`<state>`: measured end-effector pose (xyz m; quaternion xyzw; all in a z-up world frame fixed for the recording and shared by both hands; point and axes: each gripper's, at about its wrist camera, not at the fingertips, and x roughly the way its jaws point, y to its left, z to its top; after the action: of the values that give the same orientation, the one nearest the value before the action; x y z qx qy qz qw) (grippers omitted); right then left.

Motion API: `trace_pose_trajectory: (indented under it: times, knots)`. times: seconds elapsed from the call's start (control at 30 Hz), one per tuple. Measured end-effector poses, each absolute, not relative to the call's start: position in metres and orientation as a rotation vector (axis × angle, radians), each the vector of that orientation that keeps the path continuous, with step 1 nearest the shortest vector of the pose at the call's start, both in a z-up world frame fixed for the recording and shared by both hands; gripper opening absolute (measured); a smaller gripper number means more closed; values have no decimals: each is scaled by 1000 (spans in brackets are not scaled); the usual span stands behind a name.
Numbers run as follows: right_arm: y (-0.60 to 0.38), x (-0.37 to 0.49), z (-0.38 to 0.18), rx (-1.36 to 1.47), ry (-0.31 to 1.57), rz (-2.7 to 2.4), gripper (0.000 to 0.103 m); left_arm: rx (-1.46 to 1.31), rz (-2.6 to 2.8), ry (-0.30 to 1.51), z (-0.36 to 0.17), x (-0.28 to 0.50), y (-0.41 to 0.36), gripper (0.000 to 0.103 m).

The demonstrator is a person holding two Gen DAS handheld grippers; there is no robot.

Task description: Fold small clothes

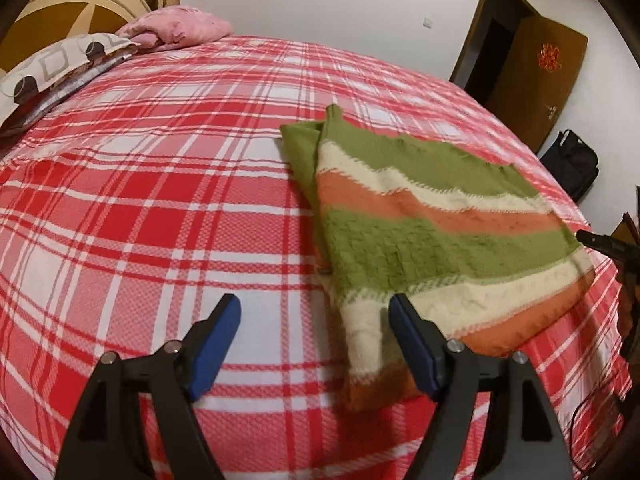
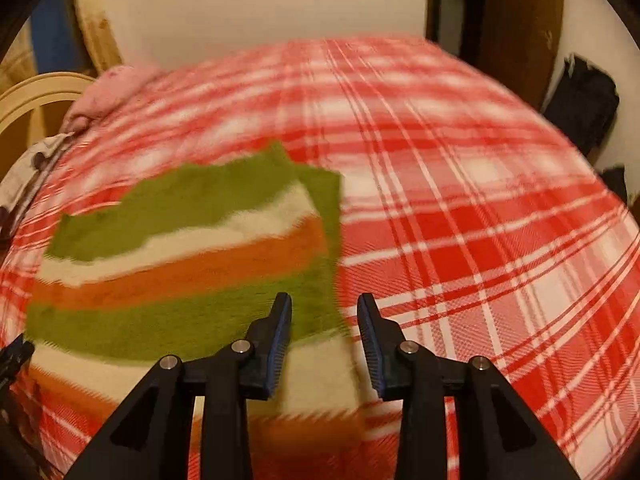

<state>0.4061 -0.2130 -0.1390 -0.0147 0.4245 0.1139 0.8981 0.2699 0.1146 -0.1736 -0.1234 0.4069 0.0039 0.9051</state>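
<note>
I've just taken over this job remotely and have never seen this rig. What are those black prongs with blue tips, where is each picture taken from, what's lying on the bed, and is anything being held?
There is no robot arm: a person holds a two-finger gripper in each hand, with a fisheye camera on each looking forward along its fingers. The sharp picture is from the left gripper, the blurred one from the right gripper. The black prongs with blue pads are each gripper's own fingers. On the red-and-white plaid bedspread lies a striped knit garment, green, cream and orange, already folded flat. Pillows sit at the head of the bed. Both grippers are open and hold nothing; each hangs over a near corner of the garment.
</note>
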Motion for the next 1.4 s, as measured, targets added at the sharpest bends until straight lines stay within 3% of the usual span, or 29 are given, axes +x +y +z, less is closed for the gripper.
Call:
trace_pose_trajectory:
  times: [0.1,0.3,0.6,0.8,1.03,1.4]
  knots:
    - [-195,386,-135,-27,847,350,51,-229,2,819,-171,267,103,79]
    - [-194,385,-187,-101,1015,225,51,-157,7,852,-184,265,84,80]
    - [-203,362,-176,-143,970,166,51,-156,2,848,-184,262,85,84]
    - [-147,346,-156,-127,881,337,51,-139,14,856,-187,265,80,90]
    - [-79,340,-184,-229,923,419,51,-112,5,862,-191,265,75,98]
    - [-77,326,-197,-316,905,371,53,-91,-18,863,-191,257,70,102]
